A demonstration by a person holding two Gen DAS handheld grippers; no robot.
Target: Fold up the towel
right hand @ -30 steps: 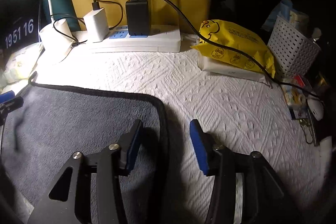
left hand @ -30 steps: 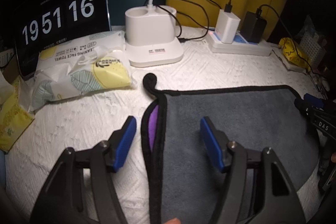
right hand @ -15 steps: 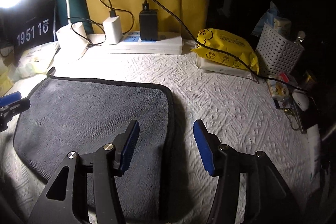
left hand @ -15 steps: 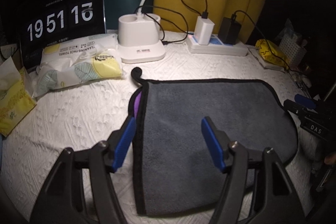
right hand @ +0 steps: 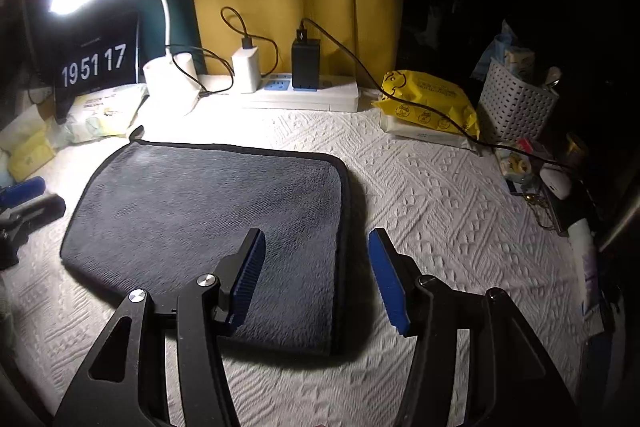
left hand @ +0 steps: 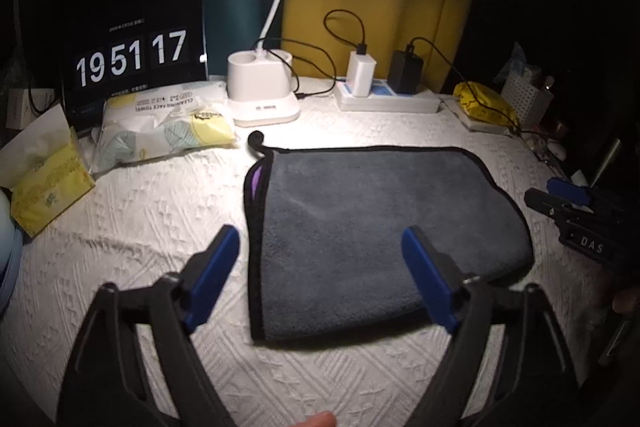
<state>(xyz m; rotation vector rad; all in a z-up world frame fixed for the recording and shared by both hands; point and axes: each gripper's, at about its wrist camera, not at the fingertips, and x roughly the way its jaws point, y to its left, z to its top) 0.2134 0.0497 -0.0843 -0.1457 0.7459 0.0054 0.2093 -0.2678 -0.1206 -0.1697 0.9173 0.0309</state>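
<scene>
A grey towel (left hand: 376,223) with black trim lies folded flat on the white textured table cover (left hand: 132,223); a purple inner layer shows at its left edge. It also shows in the right wrist view (right hand: 208,215). My left gripper (left hand: 320,271) is open and empty, raised above the towel's near left part. My right gripper (right hand: 316,267) is open and empty, raised above the towel's near right edge. The right gripper's tip shows at the right in the left wrist view (left hand: 568,199), and the left gripper's tip at the left in the right wrist view (right hand: 28,199).
At the back stand a lit desk lamp (left hand: 260,95), a clock screen (left hand: 132,59), a power strip with chargers (left hand: 384,95), a wipes pack (left hand: 164,131) and a yellow pack (right hand: 428,103). A white basket (right hand: 516,103) and small items crowd the right edge.
Both grippers have risen and pulled back from the towel, so more of the table shows. The towel lies still. Both stay open.
</scene>
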